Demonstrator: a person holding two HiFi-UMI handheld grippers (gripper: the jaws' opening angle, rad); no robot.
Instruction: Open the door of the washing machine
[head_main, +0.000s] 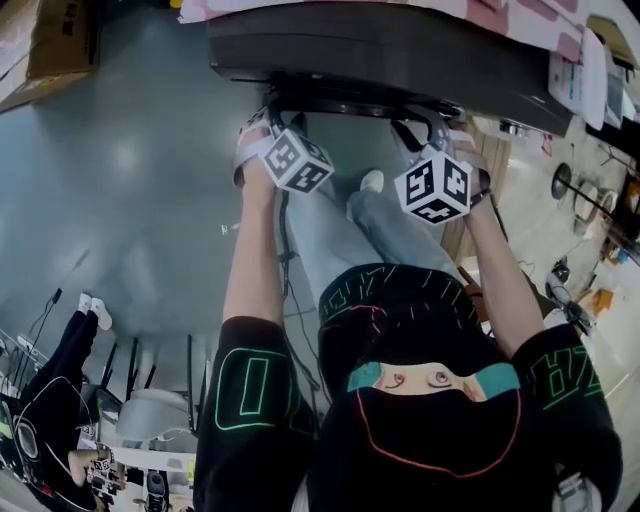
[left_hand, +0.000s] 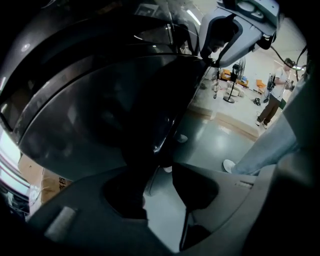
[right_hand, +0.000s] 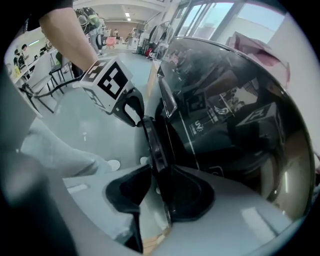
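Observation:
The washing machine's dark, glossy door (head_main: 380, 50) lies flat across the top of the head view, and its front edge (right_hand: 152, 140) faces me. My left gripper (head_main: 262, 108) reaches up to that edge on the left side. In the left gripper view the edge (left_hand: 162, 135) runs down between the two jaws of the left gripper (left_hand: 157, 175), which are shut on it. My right gripper (head_main: 440, 125) holds the same edge further right. In the right gripper view the right gripper (right_hand: 155, 175) clamps the rim, one pad on each face. Each gripper's marker cube (right_hand: 111, 82) shows in the other's view.
My legs in jeans and a white shoe (head_main: 372, 182) stand on the grey floor under the door. A cardboard box (head_main: 50, 40) sits at the top left. A seated person (head_main: 55, 370) and chairs (head_main: 150, 410) are at the lower left. Stands and another person (left_hand: 274, 95) are beyond.

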